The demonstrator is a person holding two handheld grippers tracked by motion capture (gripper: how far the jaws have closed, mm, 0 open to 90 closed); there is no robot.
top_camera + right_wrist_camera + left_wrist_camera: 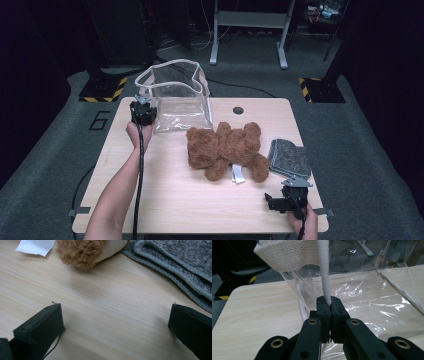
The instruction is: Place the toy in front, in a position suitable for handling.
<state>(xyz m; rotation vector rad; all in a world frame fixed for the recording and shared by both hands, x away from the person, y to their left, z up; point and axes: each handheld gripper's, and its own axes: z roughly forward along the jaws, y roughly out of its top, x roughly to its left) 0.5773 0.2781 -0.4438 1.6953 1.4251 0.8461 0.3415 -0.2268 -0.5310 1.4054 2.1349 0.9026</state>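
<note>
High view: floor marking "6" [99, 120] left of table [165, 200]. Clear bag [177, 97] stands at the far left edge; left gripper [143, 112] at its rim. Teddy bear [227, 149] mid-table, grey cloth [290, 157] beside it. Right gripper [287, 197] near the front edge, bare wood around.

Left gripper view: jaws clenched on the bag's white strap [324, 277].

Right gripper view: jaws spread wide over bare wood; blank white tag [36, 246].

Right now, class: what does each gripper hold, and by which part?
The left gripper is shut on the clear bag, pinching its white fabric trim. The right gripper holds nothing, jaws open.
</note>
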